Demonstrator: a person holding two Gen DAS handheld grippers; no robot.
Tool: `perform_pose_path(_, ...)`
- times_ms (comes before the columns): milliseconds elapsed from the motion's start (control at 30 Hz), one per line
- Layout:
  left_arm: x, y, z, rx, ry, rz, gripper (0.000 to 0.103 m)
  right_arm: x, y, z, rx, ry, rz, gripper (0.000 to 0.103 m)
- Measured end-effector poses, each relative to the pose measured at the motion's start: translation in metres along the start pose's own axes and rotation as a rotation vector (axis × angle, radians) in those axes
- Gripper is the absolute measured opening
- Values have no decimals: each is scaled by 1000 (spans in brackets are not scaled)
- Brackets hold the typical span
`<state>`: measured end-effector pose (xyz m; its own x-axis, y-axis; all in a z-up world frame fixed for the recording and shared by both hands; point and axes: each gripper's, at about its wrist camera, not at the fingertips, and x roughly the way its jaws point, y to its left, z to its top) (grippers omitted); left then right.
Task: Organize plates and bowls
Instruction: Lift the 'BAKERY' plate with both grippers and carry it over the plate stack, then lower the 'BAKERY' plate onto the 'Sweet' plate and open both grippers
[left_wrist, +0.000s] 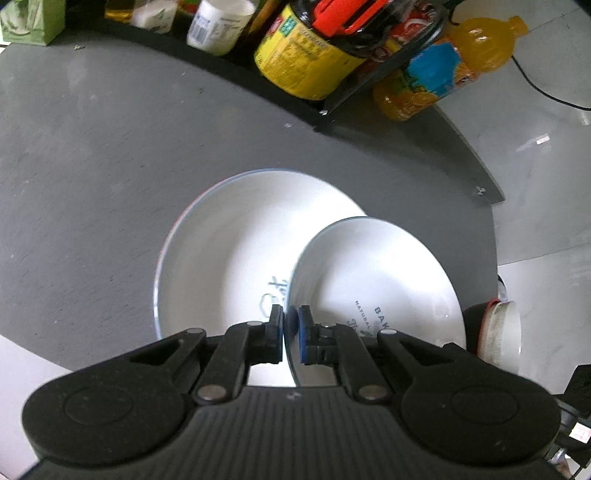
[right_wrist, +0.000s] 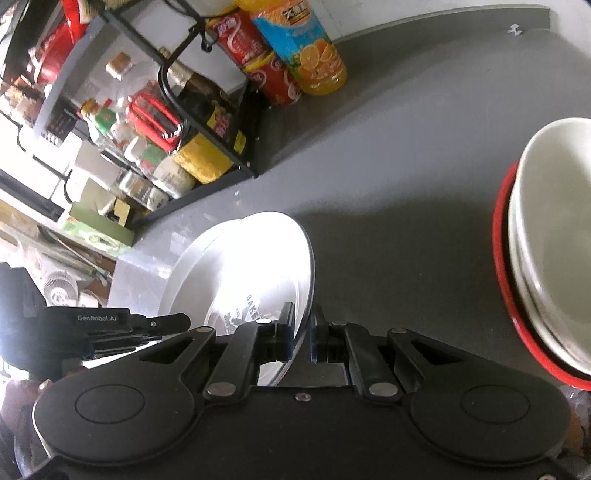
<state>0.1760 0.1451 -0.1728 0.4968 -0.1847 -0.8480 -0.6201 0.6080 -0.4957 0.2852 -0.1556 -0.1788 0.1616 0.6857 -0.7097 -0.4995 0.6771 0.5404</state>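
Note:
A small white plate with dark lettering hangs tilted over a larger white plate that lies on the grey table. My left gripper is shut on the small plate's near rim. In the right wrist view the small plate stands on edge with its rim pinched in my right gripper, and the larger plate shows beneath it. The left gripper's body reaches toward the small plate's far side. A stack of white bowls sits on a red plate at the right.
A black wire rack packed with bottles and jars lines the back of the table, seen also as the rack. An orange juice bottle stands beside it. The table's edge runs close on the right, with the bowl stack there.

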Motion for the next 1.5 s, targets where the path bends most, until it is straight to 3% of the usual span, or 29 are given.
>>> perform_pose_path(767,14,21,-1,4,30,114,10,29,20,-4,-88,68,-41,6)
perform_pose_path(1000,19,6,4,78,59,190,13,33,21,-4,-92,73,-47,6)
perform_pose_path(1100,14,2,7,103,71,235,24,34,20,-5,-85,74,-51,6)
perform_pose_path(1167,9,-2,8,118,65,240,36,35,20,-5,-87,75,-54,7)
perform_pose_path(1267,1,-5,8,121,62,240,45,35,22,-5,-103,77,-56,7)
perform_pose_path(1500,-9,-12,6,140,37,267,53,40,23,-6,-109,76,-65,9)
